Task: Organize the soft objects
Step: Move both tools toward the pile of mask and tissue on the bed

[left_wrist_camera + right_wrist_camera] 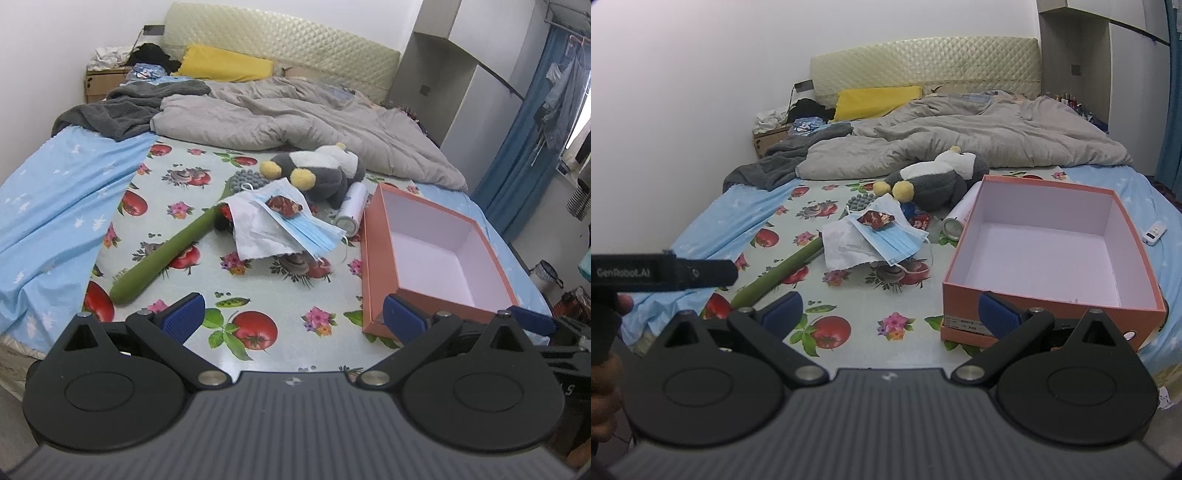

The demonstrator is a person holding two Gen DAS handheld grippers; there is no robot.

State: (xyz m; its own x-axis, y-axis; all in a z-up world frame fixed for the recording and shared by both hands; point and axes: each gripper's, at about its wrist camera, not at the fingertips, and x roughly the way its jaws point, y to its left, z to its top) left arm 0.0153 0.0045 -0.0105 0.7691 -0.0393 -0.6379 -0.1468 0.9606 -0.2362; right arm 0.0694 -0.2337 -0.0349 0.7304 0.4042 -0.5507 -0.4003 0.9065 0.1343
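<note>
The left gripper [293,317] was spread wide over the near edge of the mat [207,254], gripping nothing; the right gripper [890,314] hung just as wide and empty, its right pad [997,314] in front of the box's near wall. Toward the mat's left side lay the green brush [162,254], handle pointing at the near left corner. At the middle sat a heap — white cloth [255,229] underneath, a blue mask [310,230] over it, a small red patterned pouch [284,205] on top. Behind the heap, toward the far edge, the plush penguin [321,171] lay on its side against the grey duvet [295,118]. A white roll [352,208] lay between penguin and box. The orange box [373,266] stood open at the mat's right edge — white inside.
</note>
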